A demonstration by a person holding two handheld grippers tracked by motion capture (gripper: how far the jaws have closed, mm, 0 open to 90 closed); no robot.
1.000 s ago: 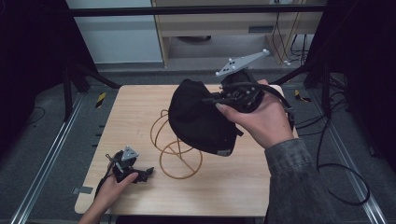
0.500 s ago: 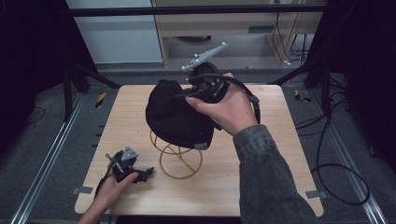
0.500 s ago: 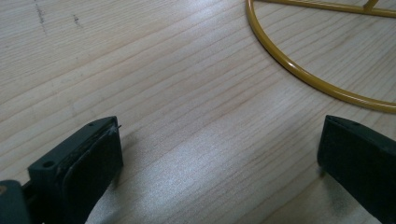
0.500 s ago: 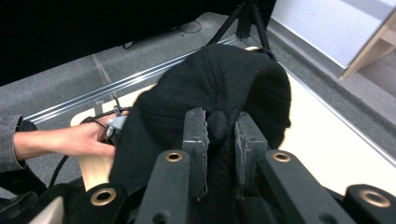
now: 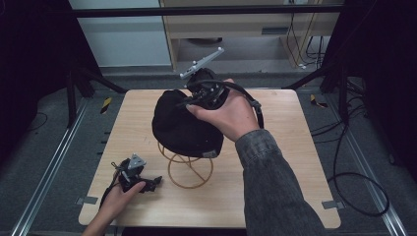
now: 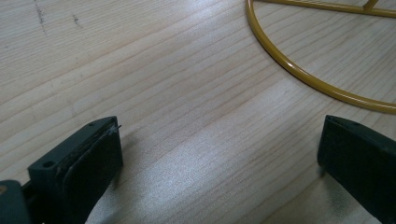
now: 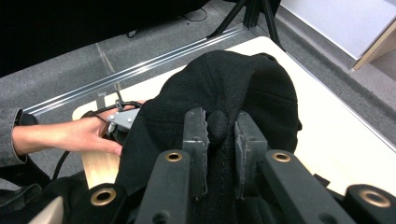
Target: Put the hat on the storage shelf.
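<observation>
Over the middle of the table, I am holding the right gripper with its jaws pinched nearly together on a fold of the black hat. In the right gripper view that fold of the hat is bulging up between the two toothed pads, and the cloth is spreading out ahead of them so that I am losing sight of most of the table beyond. The hat is draping over the top of the gold wire stand; from the high view the stand's upper part is hiding under the fabric, and only its ring base and lower loops are showing, toward 6 o'clock of the hat. Whether the hat is resting fully on the stand I cannot tell.

At about 7 o'clock of the table, near the front edge, my left hand is resting with the left gripper. In the left gripper view its jaws are standing wide apart with bare wood between them, gripping nothing, and an arc of the stand's ring is curving past at 1 o'clock, cut off by the picture's edge.
</observation>
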